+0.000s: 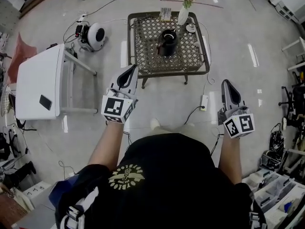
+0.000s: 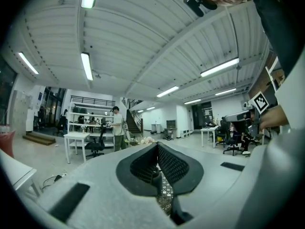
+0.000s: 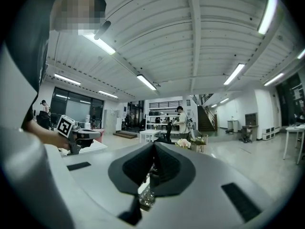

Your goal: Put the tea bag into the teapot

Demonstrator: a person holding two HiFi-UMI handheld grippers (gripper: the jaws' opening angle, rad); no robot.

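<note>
The black teapot point(image 1: 167, 41) stands on a low wicker table point(image 1: 143, 67) some way ahead of me on the floor. Near the table's far edge are a small striped item point(image 1: 166, 13) and a small white dish point(image 1: 191, 28); I cannot make out a tea bag at this distance. My left gripper point(image 1: 133, 69) point(image 2: 157, 146) is held short of the table's near left corner, its jaws together and empty. My right gripper point(image 1: 224, 82) point(image 3: 153, 144) hangs further right over bare floor, also shut with nothing in it.
A white vase of pink flowers point(image 1: 183, 11) stands at the table's far right. A white side table point(image 1: 40, 80) with a dark phone point(image 1: 45, 102) stands at left, a round white device point(image 1: 95, 36) behind it. A power strip point(image 1: 204, 102) and cables lie on the floor.
</note>
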